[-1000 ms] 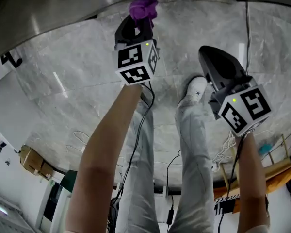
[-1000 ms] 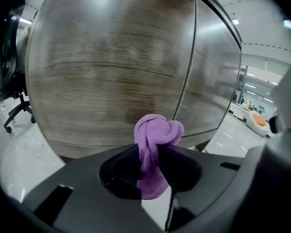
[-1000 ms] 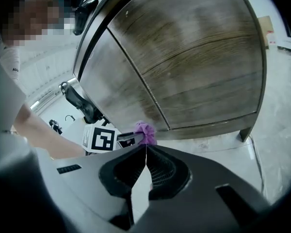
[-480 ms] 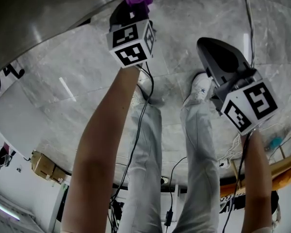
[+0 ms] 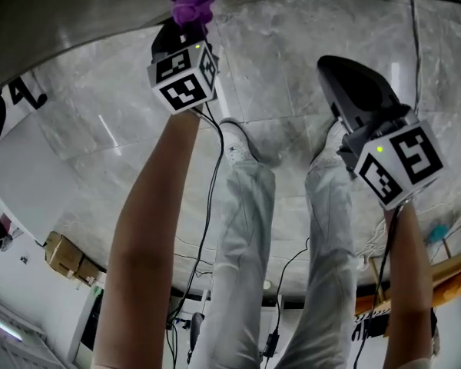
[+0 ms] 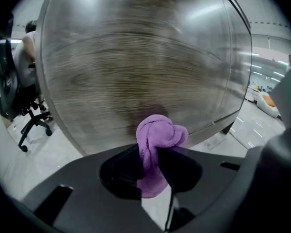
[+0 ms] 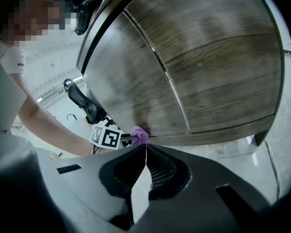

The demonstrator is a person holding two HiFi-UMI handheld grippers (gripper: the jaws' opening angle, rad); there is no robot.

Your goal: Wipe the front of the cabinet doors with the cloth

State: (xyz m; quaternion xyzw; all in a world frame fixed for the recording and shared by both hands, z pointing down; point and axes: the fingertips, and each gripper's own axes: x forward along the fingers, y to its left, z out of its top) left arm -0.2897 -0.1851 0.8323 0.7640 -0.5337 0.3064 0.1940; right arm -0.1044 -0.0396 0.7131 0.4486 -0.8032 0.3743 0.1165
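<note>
Evidently the wiping was under way. The left gripper (image 6: 153, 154) was clamped on the bunched purple cloth (image 6: 157, 132), whose knotted end stood out towards the wood-grain cabinet door (image 6: 136, 72). From the right gripper view, the cloth (image 7: 139, 134) sat at the bottom edge of the left-hand door, against it or just short of it; contact could not be confirmed. The right gripper (image 7: 144, 161) had its jaws together with nothing between them and hung well apart from the cabinet doors (image 7: 208, 72).

Neither door showed streaks, damp or a cleaner patch, so how much had been covered could not be judged. The right-hand door beyond the seam (image 7: 169, 81) likely remained to be wiped.

No brand or label showed on the cabinet or cloth. The cube (image 5: 183, 75) on the left gripper bore only black-and-white square markers, not words.
</note>
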